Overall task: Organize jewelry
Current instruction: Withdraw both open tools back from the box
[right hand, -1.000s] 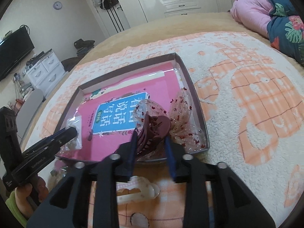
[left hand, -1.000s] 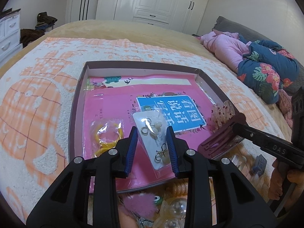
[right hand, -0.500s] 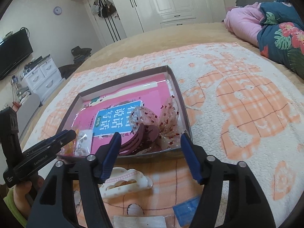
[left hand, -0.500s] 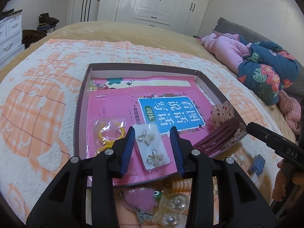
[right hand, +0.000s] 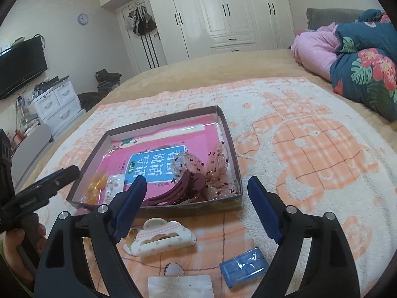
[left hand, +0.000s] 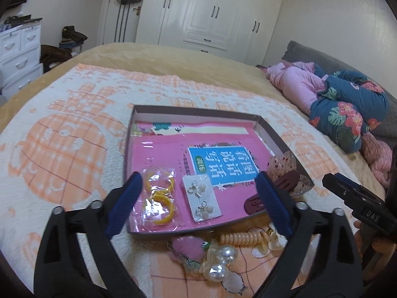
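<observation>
Bedspread below, left tool [left hand: 198,203] and right tool [right hand: 196,208] tilted downward, jaws just spread, nothing between.

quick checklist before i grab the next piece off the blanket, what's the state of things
1. Left tool open and empty, having just opened: ok.
2. Right tool open and empty, having just opened: ok.
3. Earring card lying flat inside the tray: ok.
4. Maroon hair claw inside the tray, at its near wall: ok.
5. White hair claw on the blanket, clear to grasp: ok.
6. All loose pieces counted: cannot tell, the tools hide part of the near blanket.
</observation>
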Action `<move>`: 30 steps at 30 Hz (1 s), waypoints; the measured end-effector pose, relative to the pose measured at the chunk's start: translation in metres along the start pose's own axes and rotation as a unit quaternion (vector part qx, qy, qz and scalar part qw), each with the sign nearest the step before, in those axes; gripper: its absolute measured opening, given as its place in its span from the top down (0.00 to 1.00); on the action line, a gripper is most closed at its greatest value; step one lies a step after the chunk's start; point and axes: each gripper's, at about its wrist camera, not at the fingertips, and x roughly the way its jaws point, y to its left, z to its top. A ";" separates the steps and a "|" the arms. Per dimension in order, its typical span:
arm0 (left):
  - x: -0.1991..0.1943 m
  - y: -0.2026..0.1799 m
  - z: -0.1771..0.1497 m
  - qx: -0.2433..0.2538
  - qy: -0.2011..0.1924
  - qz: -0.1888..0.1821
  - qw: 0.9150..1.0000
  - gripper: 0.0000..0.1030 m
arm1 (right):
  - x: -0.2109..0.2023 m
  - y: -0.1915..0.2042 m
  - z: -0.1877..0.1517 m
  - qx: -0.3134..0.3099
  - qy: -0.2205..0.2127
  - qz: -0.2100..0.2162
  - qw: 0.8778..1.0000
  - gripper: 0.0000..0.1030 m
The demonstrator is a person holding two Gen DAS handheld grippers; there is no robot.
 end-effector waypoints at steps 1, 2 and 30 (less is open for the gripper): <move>-0.004 0.000 0.000 0.000 -0.005 0.000 1.000 0.12 | -0.002 0.001 -0.001 -0.003 -0.004 0.000 1.000 0.21; -0.006 0.000 0.000 -0.001 -0.007 0.000 1.000 0.11 | -0.005 0.002 -0.001 -0.006 -0.008 0.000 1.000 0.19; -0.066 0.005 -0.024 0.017 -0.048 0.009 0.999 0.11 | -0.049 0.032 -0.024 -0.079 -0.062 0.020 0.995 0.13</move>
